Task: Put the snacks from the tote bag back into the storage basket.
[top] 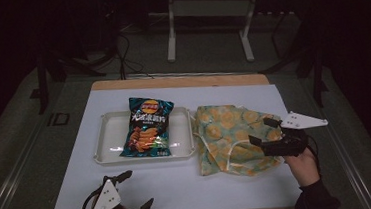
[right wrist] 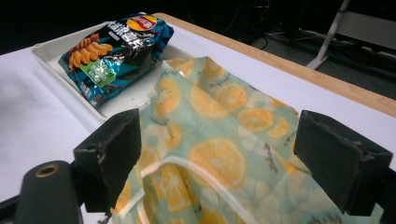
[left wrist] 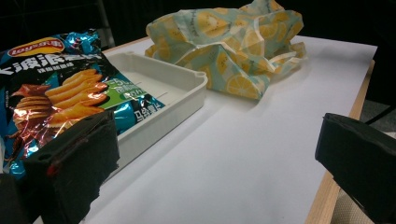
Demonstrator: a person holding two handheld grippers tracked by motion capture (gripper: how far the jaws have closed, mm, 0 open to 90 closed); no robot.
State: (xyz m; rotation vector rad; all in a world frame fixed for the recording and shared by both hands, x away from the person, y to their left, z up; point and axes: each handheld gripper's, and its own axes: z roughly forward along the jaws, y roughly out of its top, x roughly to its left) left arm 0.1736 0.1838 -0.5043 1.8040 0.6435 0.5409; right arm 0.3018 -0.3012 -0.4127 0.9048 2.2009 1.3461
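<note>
Down at the near table edge, the left gripper [top: 133,194] rests with its jaws spread wide, holding nothing. Ahead of it a crisp bag [top: 147,127] lies in a white tray [top: 106,141]. Further right, the right gripper [top: 265,132] hovers gaping over the orange-print cloth bag [top: 228,136], which lies crumpled beneath its jaws.
</note>
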